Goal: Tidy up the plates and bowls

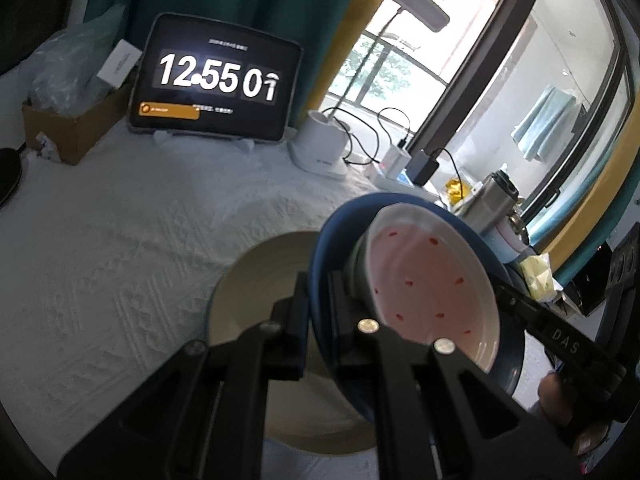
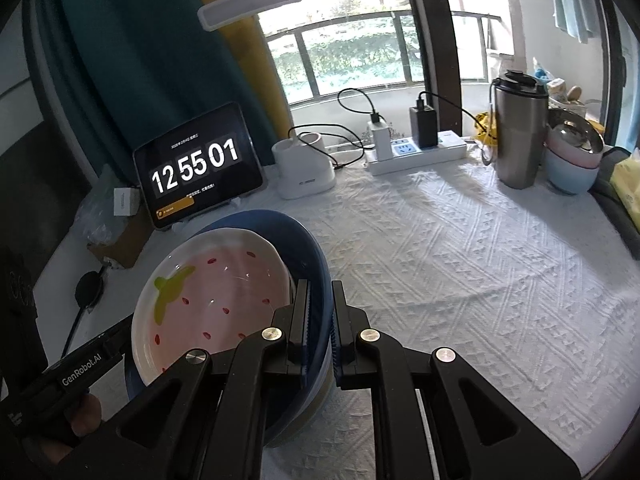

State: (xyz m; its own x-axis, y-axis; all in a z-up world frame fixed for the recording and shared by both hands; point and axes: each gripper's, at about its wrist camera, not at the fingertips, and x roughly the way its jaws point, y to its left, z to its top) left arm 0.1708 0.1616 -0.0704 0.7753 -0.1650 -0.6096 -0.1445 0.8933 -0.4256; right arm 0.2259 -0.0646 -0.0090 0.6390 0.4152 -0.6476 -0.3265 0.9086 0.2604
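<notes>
While both grippers (image 1: 318, 312) (image 2: 320, 322) clamped on blue plate (image 2: 316, 264) rim, open tablecloth (image 2: 460, 260) rightward

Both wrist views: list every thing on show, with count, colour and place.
blue plate: one, dark blue, clamped at opposite rims by both grippers
strawberry dish: one, pink and white, in the blue plate
cream plate: one, on the cloth under them
tablet clock: one, black, back left
desk lamp: one, white, beside tablet
power strip: one, white, by window
steel tumbler: one, back right
stacked bowls: several, steel, pink, blue, far right
left gripper: black, shut
right gripper: black, shut
</notes>
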